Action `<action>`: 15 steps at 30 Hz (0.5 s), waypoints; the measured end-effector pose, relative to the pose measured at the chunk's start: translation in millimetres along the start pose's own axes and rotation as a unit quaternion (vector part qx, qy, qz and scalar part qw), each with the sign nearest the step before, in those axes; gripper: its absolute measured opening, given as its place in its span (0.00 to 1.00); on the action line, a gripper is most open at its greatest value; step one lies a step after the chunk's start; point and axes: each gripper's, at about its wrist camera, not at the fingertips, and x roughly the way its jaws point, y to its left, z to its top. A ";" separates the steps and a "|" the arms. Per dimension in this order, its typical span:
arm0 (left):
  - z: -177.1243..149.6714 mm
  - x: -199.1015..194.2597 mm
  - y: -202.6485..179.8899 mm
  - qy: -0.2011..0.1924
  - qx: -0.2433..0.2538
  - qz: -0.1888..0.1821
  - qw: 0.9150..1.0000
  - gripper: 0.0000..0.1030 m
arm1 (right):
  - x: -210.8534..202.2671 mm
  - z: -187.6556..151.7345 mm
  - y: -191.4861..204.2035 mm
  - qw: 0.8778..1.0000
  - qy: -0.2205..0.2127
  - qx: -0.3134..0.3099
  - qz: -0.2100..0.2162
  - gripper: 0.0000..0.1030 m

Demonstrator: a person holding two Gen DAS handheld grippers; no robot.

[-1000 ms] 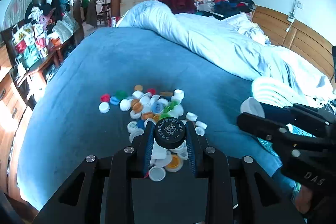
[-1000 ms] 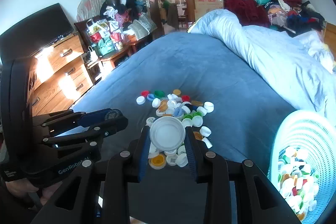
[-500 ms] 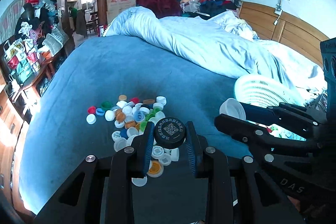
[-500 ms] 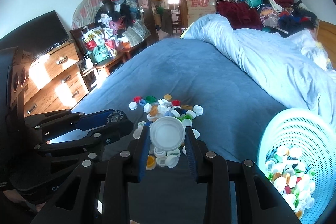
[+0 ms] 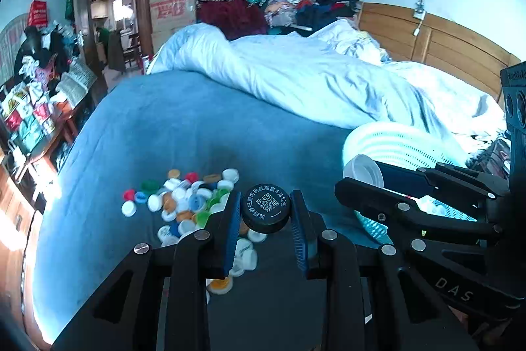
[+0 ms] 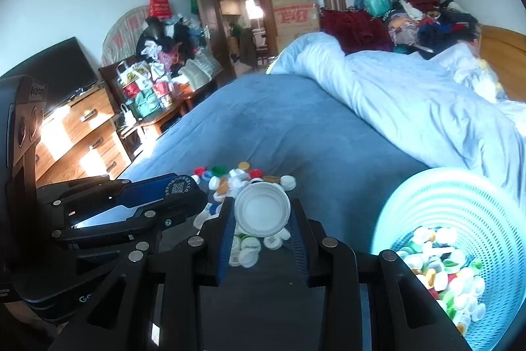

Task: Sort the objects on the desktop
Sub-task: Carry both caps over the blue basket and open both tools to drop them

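- Left wrist view: the left tool [image 5: 265,214] is clenched on a black cap [image 5: 265,212] with a printed code on its top, held above the blue bed [image 5: 184,127] near the pile of loose caps [image 5: 194,206].
- Right wrist view: the right tool [image 6: 263,216] grips a white cap [image 6: 262,211], hollow side facing the camera, with the white mesh basket [image 6: 460,203] just to its right, already part-filled with caps.
- From the left wrist view, the right tool [image 5: 365,183] reaches in front of the basket [image 5: 394,143], its white cap [image 5: 363,171] close to the rim.
- The step in hand looks like carrying both caps to the basket; each should clear the rim before the fingers part.
- Doing it well likely means letting the nearer right tool go first, so the two tools do not crowd each other, and dropping low enough that the caps do not bounce out.
- Many caps remain on the bed, so the sorting appears far from finished.
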 end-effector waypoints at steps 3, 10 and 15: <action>7.9 0.1 -13.6 -0.007 0.009 -0.008 1.000 0.24 | -11.1 1.9 -10.8 1.000 -0.009 0.006 -0.012 0.34; 23.4 3.2 -50.8 -0.019 0.031 -0.036 0.999 0.23 | -36.2 6.8 -43.5 0.999 -0.023 0.022 -0.044 0.34; 31.6 6.8 -76.4 -0.021 0.046 -0.050 0.997 0.23 | -48.6 7.7 -67.5 0.997 -0.025 0.036 -0.067 0.34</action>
